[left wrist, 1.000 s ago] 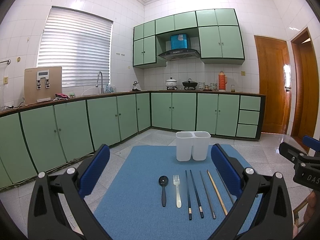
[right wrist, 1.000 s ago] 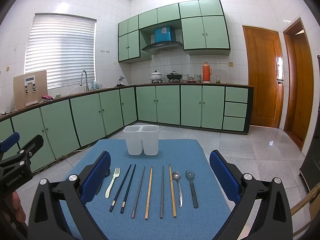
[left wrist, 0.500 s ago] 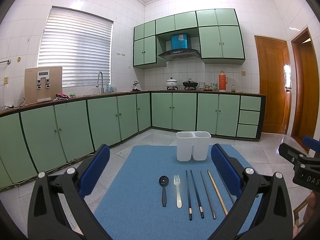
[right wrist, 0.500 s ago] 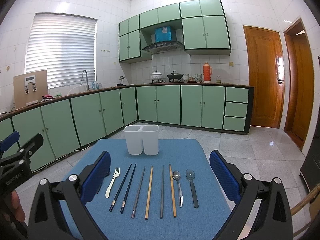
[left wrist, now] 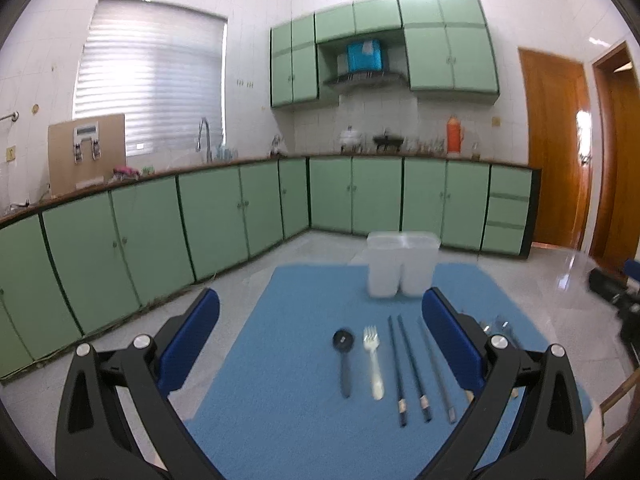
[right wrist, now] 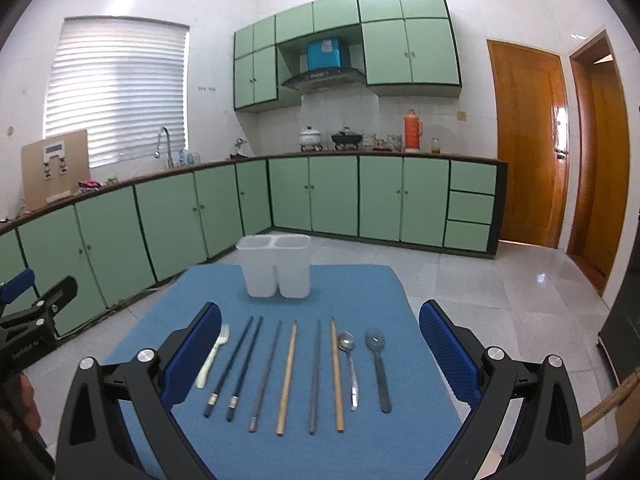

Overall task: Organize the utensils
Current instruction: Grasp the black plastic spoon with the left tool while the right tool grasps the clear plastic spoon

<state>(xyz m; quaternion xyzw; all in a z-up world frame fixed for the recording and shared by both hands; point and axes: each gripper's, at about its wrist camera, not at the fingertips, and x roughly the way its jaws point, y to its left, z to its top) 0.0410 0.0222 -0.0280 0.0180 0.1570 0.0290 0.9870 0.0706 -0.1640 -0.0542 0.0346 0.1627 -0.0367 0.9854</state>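
Note:
A blue mat (right wrist: 360, 288) holds a white two-compartment holder (right wrist: 276, 268) at its far end; the holder also shows in the left wrist view (left wrist: 402, 266). Utensils lie in a row: a black spoon (left wrist: 344, 354), a white fork (left wrist: 373, 360), dark chopsticks (right wrist: 236, 364), grey chopsticks (right wrist: 266, 372), wooden chopsticks (right wrist: 287, 376), a metal spoon (right wrist: 349, 360) and a dark spoon (right wrist: 378, 364). My left gripper (left wrist: 320, 344) is open above the black spoon and fork. My right gripper (right wrist: 320, 348) is open above the chopsticks. Both are empty.
The mat lies on a pale tiled surface (right wrist: 480, 300). Green cabinets (right wrist: 360, 196) line the back and left walls. Wooden doors (right wrist: 528, 140) stand at the right. The left gripper's body (right wrist: 28, 332) shows at the left edge of the right wrist view.
The left gripper has shifted: its view is blurred and the utensils sit further right. The right gripper has moved slightly lower and closer to the utensils.

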